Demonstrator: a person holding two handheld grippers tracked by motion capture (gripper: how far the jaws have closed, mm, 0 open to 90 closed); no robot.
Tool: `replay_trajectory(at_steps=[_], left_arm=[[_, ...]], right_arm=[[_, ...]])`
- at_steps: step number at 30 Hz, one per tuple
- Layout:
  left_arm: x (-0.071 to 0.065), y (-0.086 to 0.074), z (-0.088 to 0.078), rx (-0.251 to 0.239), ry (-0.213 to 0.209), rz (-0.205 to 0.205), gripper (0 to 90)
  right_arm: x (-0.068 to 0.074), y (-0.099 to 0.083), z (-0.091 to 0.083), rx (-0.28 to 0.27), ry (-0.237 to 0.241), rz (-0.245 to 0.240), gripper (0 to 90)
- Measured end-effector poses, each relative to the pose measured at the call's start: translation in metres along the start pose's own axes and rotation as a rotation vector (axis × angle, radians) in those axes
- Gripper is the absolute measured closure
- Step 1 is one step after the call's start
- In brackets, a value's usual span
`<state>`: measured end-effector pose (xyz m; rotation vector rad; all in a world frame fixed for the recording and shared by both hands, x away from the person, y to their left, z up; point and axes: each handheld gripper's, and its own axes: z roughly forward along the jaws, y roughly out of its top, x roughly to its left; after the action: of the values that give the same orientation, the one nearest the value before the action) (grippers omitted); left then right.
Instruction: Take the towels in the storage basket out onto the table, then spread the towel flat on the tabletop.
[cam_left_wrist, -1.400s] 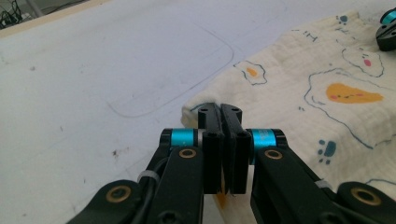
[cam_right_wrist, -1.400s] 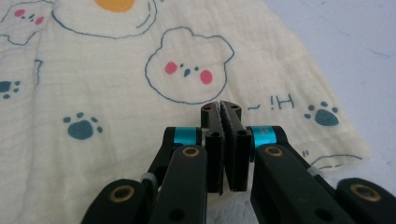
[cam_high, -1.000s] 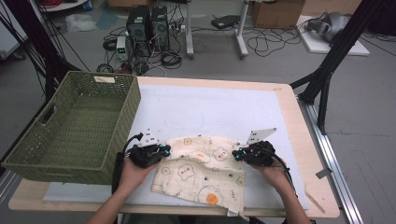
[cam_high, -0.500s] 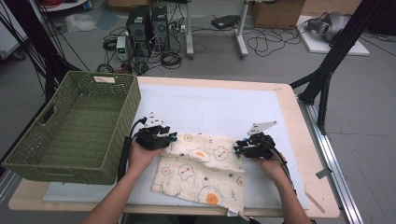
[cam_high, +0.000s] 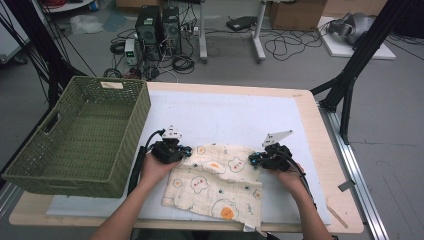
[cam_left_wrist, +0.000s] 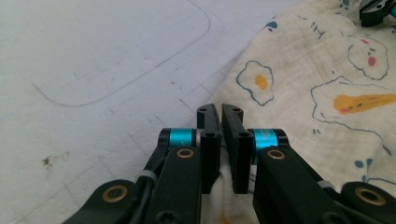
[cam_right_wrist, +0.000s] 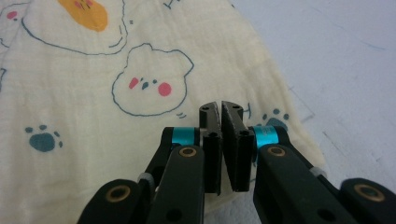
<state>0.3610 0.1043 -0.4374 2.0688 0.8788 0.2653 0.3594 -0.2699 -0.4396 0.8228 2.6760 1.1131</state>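
Observation:
A cream cloth printed with fried eggs and bears lies spread on the white mat near the table's front edge. My left gripper is at the cloth's far left corner. Its jaws have just been closing, and in the left gripper view they stand shut with a fold of the cloth pinched between them. My right gripper sits at the far right corner. Its jaws have also just been closing and are shut on the edge of the cloth.
A green woven basket stands at the left of the table, close to my left hand. The white mat stretches bare beyond the cloth. Black frame legs stand off the table's right edge.
My left gripper has moved a little away from the person, toward the far side, and sits at the cloth's far left corner. The right gripper has stayed in place.

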Motion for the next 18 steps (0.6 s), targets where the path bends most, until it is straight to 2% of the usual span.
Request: replay_trajectory(at_steps=[12, 18], left_arm=[[-0.001, 0.003, -0.012, -0.066, 0.033, 0.0, 86.0], [-0.001, 0.007, -0.022, -0.151, 0.086, 0.002, 86.2]], right_arm=[[0.001, 0.001, -0.003, -0.006, 0.004, -0.006, 88.0], [-0.001, 0.005, -0.01, -0.034, 0.002, -0.007, 88.2]])
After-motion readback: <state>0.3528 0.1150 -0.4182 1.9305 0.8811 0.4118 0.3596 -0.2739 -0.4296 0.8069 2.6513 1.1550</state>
